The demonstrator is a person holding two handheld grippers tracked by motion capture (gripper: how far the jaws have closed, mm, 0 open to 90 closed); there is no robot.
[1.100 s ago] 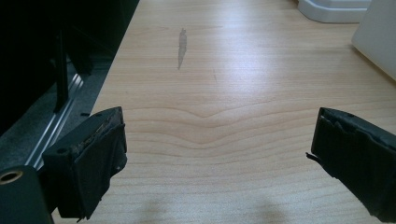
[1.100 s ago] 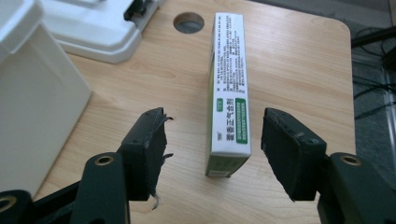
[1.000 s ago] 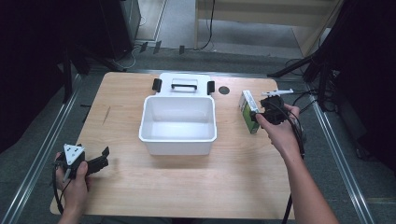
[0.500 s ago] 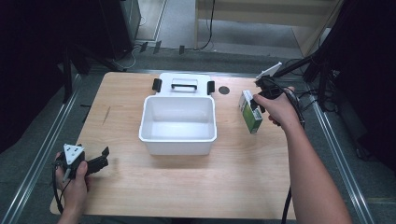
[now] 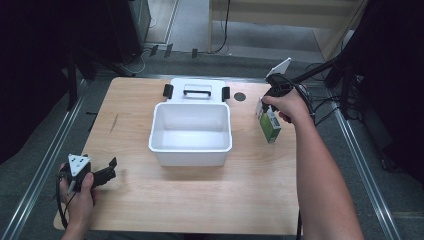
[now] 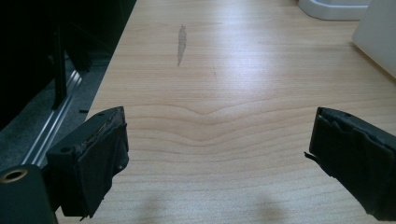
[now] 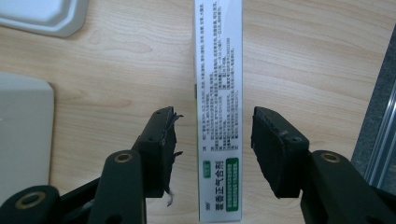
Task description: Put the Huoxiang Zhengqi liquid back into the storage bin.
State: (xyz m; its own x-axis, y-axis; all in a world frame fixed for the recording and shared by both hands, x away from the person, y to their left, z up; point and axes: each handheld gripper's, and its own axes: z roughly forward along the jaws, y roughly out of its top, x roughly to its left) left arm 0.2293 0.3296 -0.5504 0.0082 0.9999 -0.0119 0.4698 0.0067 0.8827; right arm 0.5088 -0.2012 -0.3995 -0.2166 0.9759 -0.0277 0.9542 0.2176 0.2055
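My left gripper (image 5: 106, 171) rests low on the pale wood-grain table (image 5: 200, 200), its padded black jaws spread wide over bare boards. Farther off sits a glossy white rectangular tub (image 5: 191, 132), its handled lid (image 5: 197, 90) behind. At the far right, my right gripper (image 7: 212, 140) straddles a slim green-and-white carton (image 7: 218, 112), jaws parted, not touching.

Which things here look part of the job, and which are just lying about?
Likely in play: green-and-white carton, straddled by the open right gripper; white tub; its lid.

Idle or incidental: left gripper, open over bare table; black disc.
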